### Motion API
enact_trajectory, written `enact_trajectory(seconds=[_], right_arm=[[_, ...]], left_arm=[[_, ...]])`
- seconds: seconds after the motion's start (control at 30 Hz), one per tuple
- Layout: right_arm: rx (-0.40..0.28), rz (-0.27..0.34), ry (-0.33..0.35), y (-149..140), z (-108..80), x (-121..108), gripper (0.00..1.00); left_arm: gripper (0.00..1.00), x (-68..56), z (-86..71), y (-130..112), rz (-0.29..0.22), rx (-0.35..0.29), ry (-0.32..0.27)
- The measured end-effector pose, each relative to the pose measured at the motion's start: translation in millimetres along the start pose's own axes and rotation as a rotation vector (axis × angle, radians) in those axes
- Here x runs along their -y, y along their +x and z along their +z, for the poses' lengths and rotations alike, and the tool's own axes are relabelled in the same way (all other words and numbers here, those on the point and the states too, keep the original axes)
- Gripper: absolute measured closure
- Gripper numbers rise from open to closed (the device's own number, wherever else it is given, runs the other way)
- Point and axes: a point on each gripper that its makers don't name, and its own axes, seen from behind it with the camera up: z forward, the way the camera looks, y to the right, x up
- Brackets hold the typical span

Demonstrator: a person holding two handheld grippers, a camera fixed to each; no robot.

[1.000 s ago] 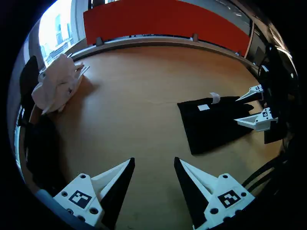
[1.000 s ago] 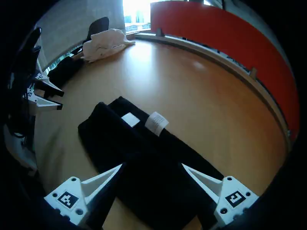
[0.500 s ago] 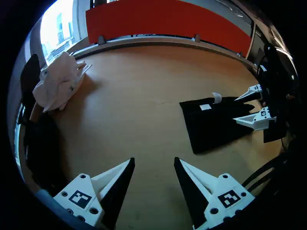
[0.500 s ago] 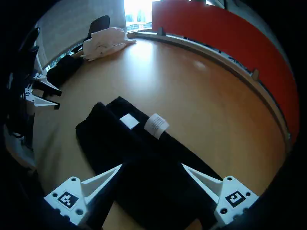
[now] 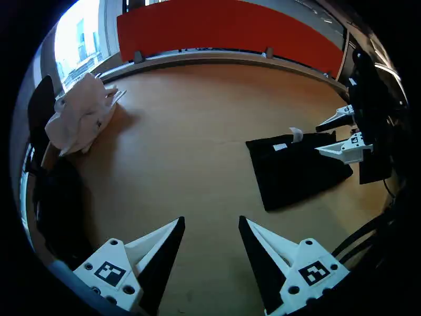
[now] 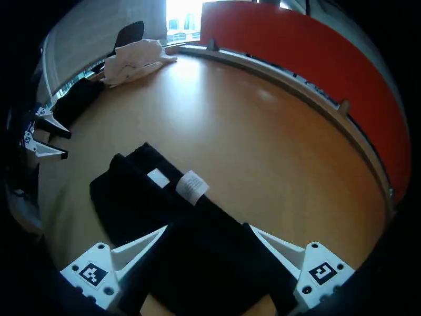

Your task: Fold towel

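Black towel (image 6: 131,210) lies folded into a long, layered strip on a wooden counter (image 5: 184,137), its near end reaching in between the fingers of the right tongs (image 6: 208,227). A white label (image 6: 192,187) sticks up from one fold, with a small white patch (image 6: 158,178) just beside it on the cloth. The right tongs are spread wide, one finger on either side of the dark fabric and neither pressing on it.

From the left gripper view, the towel (image 5: 294,168) sits toward the right side of the counter, and the right tongs (image 5: 317,140) appear at its far edge, fingers apart, with their tips over or at the cloth; whether they touch it cannot be told. The left tongs (image 5: 210,218) are held well apart from the towel over bare wood, fingers parted and with nothing between them. The right gripper view shows them at the counter's left edge (image 6: 67,145).

Farther out, a heap of pale cloth (image 5: 79,113) rests near the counter's far corner, beside a dark chair (image 5: 39,108). A red panel (image 5: 226,26) runs along the counter's back edge, and a bright window (image 5: 79,42) stands beyond the corner.
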Motion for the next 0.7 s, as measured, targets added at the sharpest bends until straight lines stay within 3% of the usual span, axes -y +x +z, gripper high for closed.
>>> enact_trajectory(seconds=[0.7], right_arm=[[0.001, -0.006, -0.036, 25, 10.5, -27, 0.00]], left_arm=[[0.25, 3.1, -5.0, 2, 0.006, -0.009, -0.004]])
